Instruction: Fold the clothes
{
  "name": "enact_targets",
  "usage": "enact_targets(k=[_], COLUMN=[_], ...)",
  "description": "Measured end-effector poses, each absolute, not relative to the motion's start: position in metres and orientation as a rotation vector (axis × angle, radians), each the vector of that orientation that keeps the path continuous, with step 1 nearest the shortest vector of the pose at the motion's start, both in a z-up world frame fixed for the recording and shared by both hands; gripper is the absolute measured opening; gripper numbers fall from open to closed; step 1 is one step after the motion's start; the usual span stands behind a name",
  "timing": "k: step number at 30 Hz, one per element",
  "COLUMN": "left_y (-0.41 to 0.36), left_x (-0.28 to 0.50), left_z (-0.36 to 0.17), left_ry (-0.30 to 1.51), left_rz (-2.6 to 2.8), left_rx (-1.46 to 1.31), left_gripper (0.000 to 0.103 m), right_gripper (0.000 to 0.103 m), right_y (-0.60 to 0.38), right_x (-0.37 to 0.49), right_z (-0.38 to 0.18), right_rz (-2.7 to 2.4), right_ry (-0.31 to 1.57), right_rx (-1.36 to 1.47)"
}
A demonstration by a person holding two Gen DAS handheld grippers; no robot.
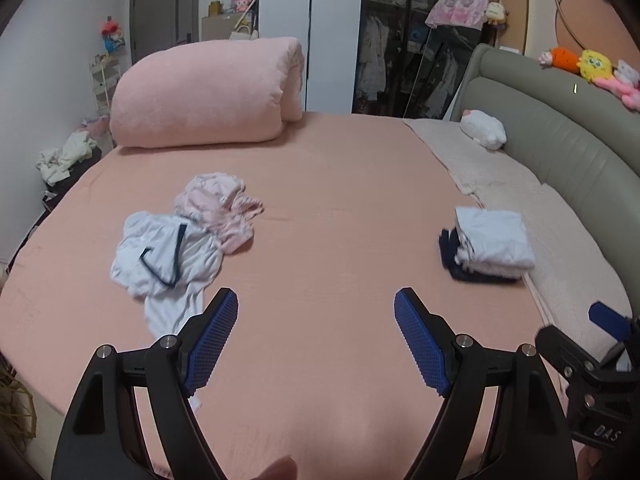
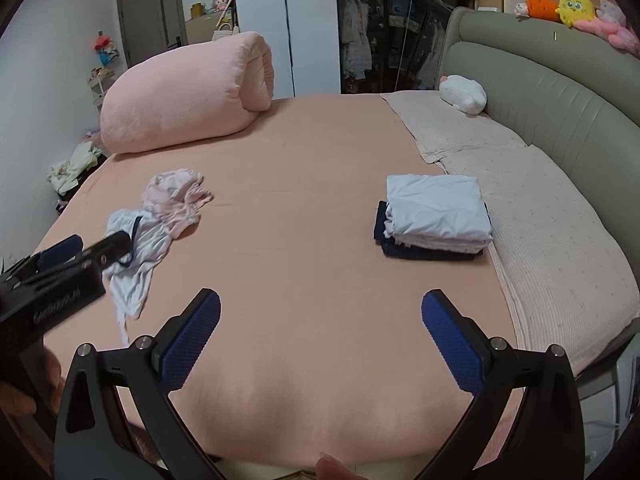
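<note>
A crumpled white garment with dark trim (image 1: 160, 256) (image 2: 136, 248) lies on the left of the pink bed sheet (image 1: 340, 200) (image 2: 304, 208), with a rumpled pale pink garment (image 1: 218, 208) (image 2: 176, 196) against its far side. A neat stack of folded clothes (image 1: 490, 244) (image 2: 434, 216), white over dark navy, sits at the right. My left gripper (image 1: 316, 304) hovers open over bare sheet near the front edge, nothing between its blue pads. My right gripper (image 2: 320, 304) is open too, empty, to the right of the left one.
A rolled pink duvet (image 1: 208, 96) (image 2: 184, 96) lies at the far left of the bed. A beige cover (image 2: 520, 208) and a white plush toy (image 2: 464, 94) lie along the grey padded headboard (image 2: 560, 104) on the right. Loose clothes (image 1: 64, 158) sit on the floor at the left.
</note>
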State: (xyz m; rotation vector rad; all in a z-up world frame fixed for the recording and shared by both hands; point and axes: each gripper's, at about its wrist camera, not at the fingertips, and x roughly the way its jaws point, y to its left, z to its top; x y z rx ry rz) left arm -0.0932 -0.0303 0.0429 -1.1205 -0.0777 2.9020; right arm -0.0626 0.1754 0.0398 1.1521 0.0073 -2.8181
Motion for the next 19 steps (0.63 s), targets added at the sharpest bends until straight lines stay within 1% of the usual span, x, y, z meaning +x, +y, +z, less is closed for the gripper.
enact_targets(k=[6, 10, 14, 19], left_y=[-0.033, -0.032, -0.035, -0.032], left_x=[-0.044, -0.022, -0.015, -0.012], left_z=[0.033, 0.024, 0.014, 0.008], left_ry=[-0.073, -0.059, -0.132, -0.144], left_rz=[2.892, 2.919, 2.885, 2.857], left_rx=[-1.159, -1.178, -1.198, -1.199], left_gripper=[0.083, 0.083, 0.083, 0.083], right_gripper=[0.102, 0.102, 0.102, 0.102], right_y=[0.171, 0.174, 0.174, 0.172], right_x=[-0.019, 0.006, 0.013, 0.013], right_z=[0.032, 0.024, 0.016, 0.014], right_rz=[-2.823, -2.822, -2.802, -2.810], right_ry=[0.030, 0.014, 0.011, 0.013], right_rx=[1.179, 1.205, 1.243, 1.254])
